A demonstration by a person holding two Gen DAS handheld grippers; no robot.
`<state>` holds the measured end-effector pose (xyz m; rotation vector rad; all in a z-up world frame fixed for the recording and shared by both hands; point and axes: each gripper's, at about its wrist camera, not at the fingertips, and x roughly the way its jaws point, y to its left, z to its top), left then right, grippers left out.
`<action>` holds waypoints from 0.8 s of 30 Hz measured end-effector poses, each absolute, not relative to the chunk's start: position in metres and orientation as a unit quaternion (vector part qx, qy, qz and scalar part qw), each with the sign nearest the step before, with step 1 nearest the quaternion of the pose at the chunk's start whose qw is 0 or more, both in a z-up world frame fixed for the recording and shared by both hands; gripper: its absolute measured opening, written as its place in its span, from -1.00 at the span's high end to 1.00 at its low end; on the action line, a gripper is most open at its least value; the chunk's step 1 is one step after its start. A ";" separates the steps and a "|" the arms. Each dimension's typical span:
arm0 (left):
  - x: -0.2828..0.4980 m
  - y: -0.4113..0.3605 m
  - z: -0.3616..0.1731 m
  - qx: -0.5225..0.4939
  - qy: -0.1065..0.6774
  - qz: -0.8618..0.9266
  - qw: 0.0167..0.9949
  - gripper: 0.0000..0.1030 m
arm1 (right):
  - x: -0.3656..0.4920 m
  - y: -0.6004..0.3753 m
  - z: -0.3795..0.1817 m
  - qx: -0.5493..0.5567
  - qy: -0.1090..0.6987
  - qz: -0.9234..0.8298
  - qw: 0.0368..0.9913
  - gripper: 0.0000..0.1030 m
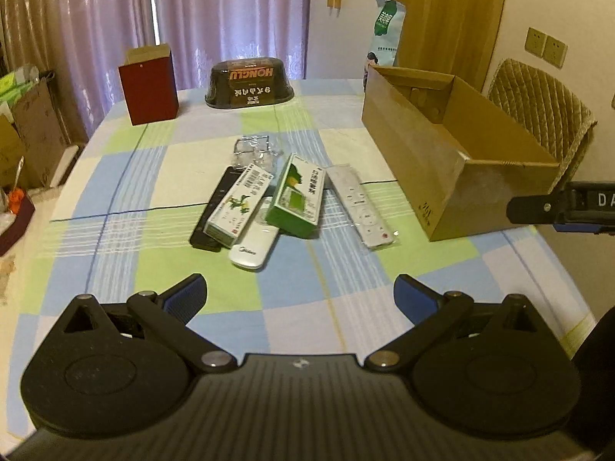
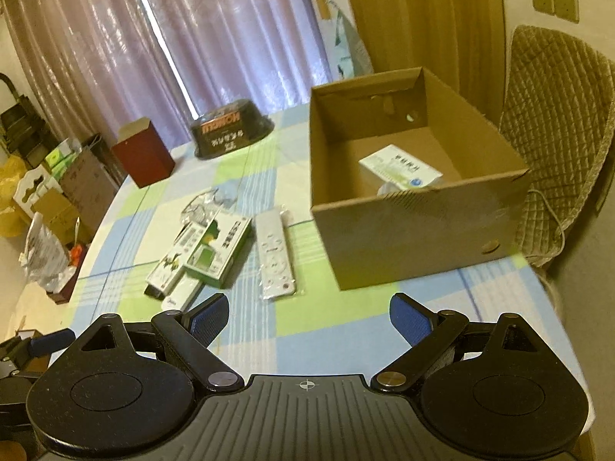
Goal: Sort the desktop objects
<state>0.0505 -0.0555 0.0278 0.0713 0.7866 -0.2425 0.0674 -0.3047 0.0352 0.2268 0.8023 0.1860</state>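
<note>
A heap lies mid-table: a green medicine box (image 1: 298,198) (image 2: 215,247), a long white-and-green box (image 1: 240,205) (image 2: 173,259), a black remote (image 1: 215,207), a white Midea remote (image 1: 255,247) and a wrapped white remote (image 1: 361,207) (image 2: 275,257). Behind them sits crumpled clear plastic (image 1: 253,151). The cardboard box (image 1: 449,165) (image 2: 419,226) stands at the right with a white medicine box (image 2: 399,171) inside. My left gripper (image 1: 300,296) hangs open before the heap, holding nothing. My right gripper (image 2: 307,319) is open too, near the cardboard box's front wall.
A dark red carton (image 1: 148,86) and a brown HONGLU food tub (image 1: 250,84) stand at the table's far end. A tall snack bag (image 1: 386,30) rises behind the cardboard box. A quilted chair (image 2: 557,146) is at the right; boxes and bags crowd the floor at the left.
</note>
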 end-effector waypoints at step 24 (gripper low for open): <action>0.072 -0.014 0.007 0.030 0.409 -0.098 0.907 -0.97 | 0.090 -0.244 -0.009 0.066 0.405 0.132 0.902 -0.81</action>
